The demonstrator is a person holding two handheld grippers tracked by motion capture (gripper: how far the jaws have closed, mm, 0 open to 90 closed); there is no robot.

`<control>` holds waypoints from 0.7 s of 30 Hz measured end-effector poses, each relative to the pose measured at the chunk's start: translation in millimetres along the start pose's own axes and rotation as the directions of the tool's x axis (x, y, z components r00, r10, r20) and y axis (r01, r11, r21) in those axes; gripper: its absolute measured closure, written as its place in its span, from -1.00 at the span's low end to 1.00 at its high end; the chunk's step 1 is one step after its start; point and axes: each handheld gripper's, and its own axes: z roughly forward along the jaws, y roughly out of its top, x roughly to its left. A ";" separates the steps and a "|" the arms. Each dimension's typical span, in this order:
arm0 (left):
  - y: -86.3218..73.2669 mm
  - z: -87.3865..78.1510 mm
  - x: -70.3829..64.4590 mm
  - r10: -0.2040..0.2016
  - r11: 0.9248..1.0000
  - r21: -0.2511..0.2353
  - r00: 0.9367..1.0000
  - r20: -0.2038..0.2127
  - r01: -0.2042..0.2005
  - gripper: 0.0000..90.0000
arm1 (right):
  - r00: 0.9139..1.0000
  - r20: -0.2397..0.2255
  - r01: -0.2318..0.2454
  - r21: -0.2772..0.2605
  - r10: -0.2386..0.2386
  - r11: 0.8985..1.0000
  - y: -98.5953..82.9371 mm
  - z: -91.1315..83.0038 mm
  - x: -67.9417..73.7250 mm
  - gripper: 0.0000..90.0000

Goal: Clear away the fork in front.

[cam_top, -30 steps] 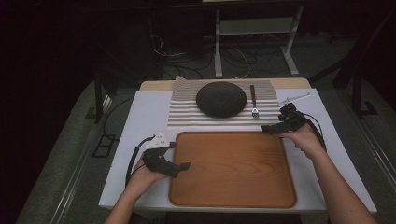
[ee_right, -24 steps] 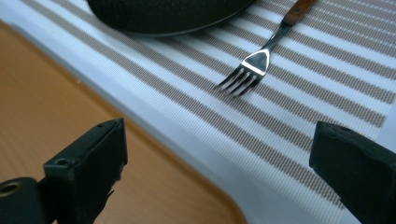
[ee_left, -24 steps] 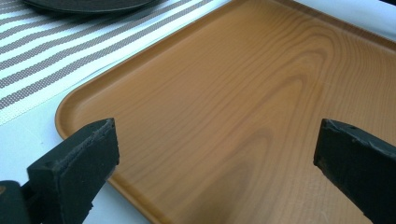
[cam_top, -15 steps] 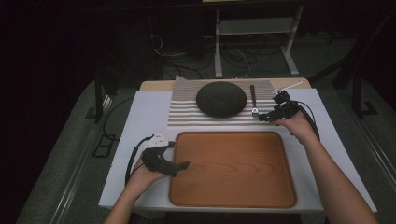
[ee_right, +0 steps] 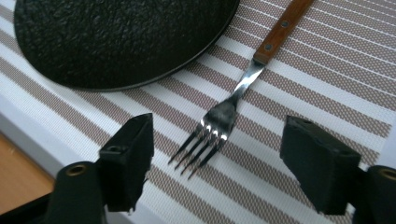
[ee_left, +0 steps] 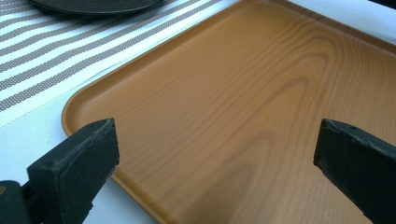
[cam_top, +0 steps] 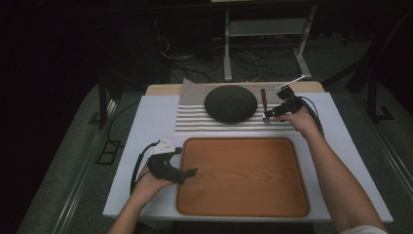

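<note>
Right claw (ee_right: 217, 163) | jaws spread | fork (ee_right: 219, 119) tines between them

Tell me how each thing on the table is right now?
Fork: flat on the striped mat, not held, tines toward the right gripper.
Plate: upside down on the mat, untouched.
Striped mat: spread flat behind the tray.
Tray: bare, flat on the table.
Right gripper: open, jaws either side of the fork's tines.
Left gripper: open, over the tray's corner.
</note>
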 end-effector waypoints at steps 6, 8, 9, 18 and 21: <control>0.0 -0.2 0.3 0.001 1.000 -0.003 1.000 0.001 -0.001 -1.00 | 0.999 0.032 -0.003 0.037 0.002 0.999 17.3 12.0 -2.4 -0.26; 0.0 -0.4 0.8 -0.001 1.000 -0.005 1.000 -0.001 0.001 -1.00 | 0.999 0.037 -0.008 0.049 0.006 0.999 23.0 16.2 -4.3 -0.19; 0.0 -0.4 0.8 -0.001 1.000 -0.005 1.000 -0.001 0.001 -1.00 | 0.999 0.037 -0.008 0.049 0.006 0.999 23.0 16.2 -4.3 -0.19; -0.6 0.0 2.2 -0.004 1.000 -0.004 1.000 0.000 0.004 -1.00 | 0.995 0.075 -0.064 0.083 0.058 0.994 47.4 36.6 -20.8 0.02; -0.7 -0.2 2.3 -0.005 1.000 -0.006 1.000 0.000 0.005 -1.00 | 0.995 0.076 -0.076 0.095 0.069 0.993 52.3 40.2 -23.1 0.06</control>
